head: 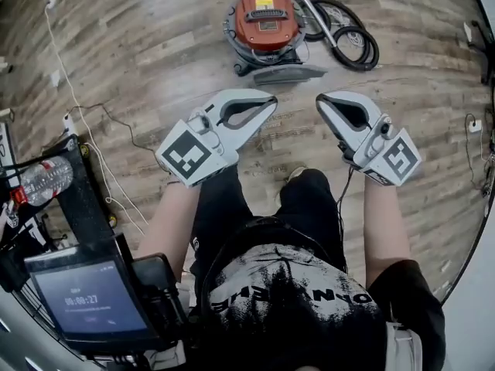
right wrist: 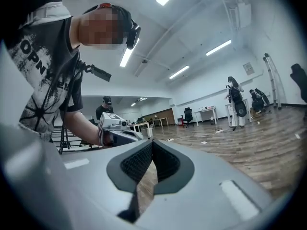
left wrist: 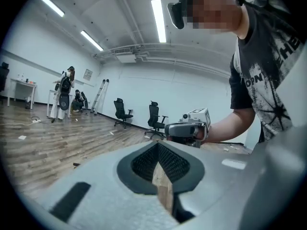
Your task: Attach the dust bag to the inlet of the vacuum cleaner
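A vacuum cleaner with an orange-red lid stands on the wood floor ahead of me, its black hose coiled to its right. A flat grey piece lies against its near side; I cannot tell what it is. No dust bag is recognisable in any view. My left gripper and right gripper are held up side by side in front of me, tips pointing toward the vacuum. Both are shut with nothing between the jaws. Each gripper view shows the other gripper level beside it.
A black cart at my left carries a tablet and a water bottle. A white cable runs over the floor at the left. Office chairs, desks and a standing person are far off across the room.
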Demonstrator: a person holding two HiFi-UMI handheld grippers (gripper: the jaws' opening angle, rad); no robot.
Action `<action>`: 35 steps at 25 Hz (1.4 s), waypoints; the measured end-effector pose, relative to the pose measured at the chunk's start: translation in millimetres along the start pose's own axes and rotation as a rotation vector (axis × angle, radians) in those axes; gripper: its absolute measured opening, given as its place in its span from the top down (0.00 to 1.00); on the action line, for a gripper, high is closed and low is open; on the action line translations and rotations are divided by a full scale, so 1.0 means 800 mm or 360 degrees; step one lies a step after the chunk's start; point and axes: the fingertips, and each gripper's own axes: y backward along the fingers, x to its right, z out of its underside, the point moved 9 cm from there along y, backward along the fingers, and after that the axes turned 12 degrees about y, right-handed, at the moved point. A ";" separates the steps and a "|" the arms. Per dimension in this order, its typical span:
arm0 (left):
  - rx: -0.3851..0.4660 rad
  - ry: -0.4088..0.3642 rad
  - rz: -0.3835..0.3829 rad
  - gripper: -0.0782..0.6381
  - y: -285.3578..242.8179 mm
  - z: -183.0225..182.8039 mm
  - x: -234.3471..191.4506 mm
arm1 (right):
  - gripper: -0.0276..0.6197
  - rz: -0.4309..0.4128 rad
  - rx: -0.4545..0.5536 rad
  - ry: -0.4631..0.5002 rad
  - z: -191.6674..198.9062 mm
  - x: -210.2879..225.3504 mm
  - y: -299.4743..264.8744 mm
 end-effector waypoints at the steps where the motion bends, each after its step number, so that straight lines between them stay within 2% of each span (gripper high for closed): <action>1: 0.0015 0.0009 -0.0004 0.89 0.001 -0.030 0.017 | 0.95 0.0001 0.0002 0.0013 -0.031 -0.006 0.005; 4: -0.0019 0.0024 -0.0013 0.89 0.004 -0.099 0.056 | 0.95 0.0000 0.0004 0.0034 -0.111 -0.025 0.015; 8: -0.0069 0.0071 -0.0009 0.89 0.013 -0.155 0.077 | 0.95 0.0068 -0.0078 0.0114 -0.181 -0.038 0.017; 15: -0.0060 -0.0133 0.0187 0.89 0.045 -0.242 0.062 | 0.95 0.0311 -0.0037 0.0217 -0.264 -0.052 -0.027; 18: -0.0048 -0.0191 0.0241 0.89 0.061 -0.262 0.052 | 0.95 0.0387 -0.0045 0.0250 -0.278 -0.056 -0.049; 23: -0.0100 -0.0225 0.0260 0.89 0.089 -0.257 0.040 | 0.95 0.0482 -0.0084 0.0327 -0.272 -0.068 -0.084; 29: -0.0059 -0.0282 0.0295 0.89 0.113 -0.276 0.020 | 0.95 0.0636 -0.0127 0.0368 -0.282 -0.056 -0.114; 32: 0.0022 -0.0313 0.0273 0.89 0.113 -0.293 0.016 | 0.95 0.0591 -0.0136 0.0380 -0.293 -0.046 -0.120; 35: 0.0004 -0.0286 0.0213 0.89 0.109 -0.284 0.014 | 0.95 0.0514 -0.0126 0.0406 -0.286 -0.045 -0.118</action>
